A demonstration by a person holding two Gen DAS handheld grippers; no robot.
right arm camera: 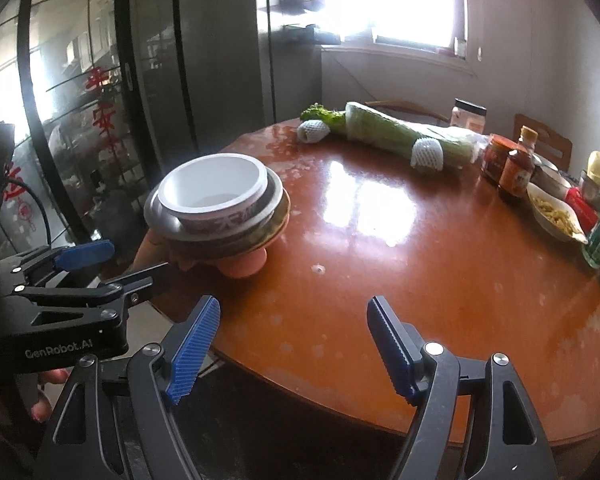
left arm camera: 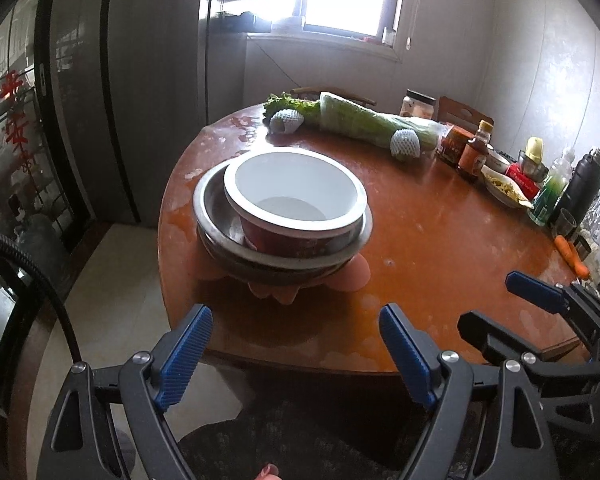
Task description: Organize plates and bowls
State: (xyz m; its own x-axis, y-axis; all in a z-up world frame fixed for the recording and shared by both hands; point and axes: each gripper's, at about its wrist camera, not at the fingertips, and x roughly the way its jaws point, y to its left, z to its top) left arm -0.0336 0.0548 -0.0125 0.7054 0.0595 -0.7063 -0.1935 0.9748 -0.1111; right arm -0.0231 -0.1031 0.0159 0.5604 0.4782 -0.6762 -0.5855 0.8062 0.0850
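White round bowl nested in steel dishes on glossy wooden table.

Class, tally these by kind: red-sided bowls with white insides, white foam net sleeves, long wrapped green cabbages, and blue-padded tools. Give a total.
Red-sided bowl with white inside: 1
White foam net sleeves: 2
Long green cabbage in clear wrap: 1
Blue-padded tools, left and right: 2
Total: 6
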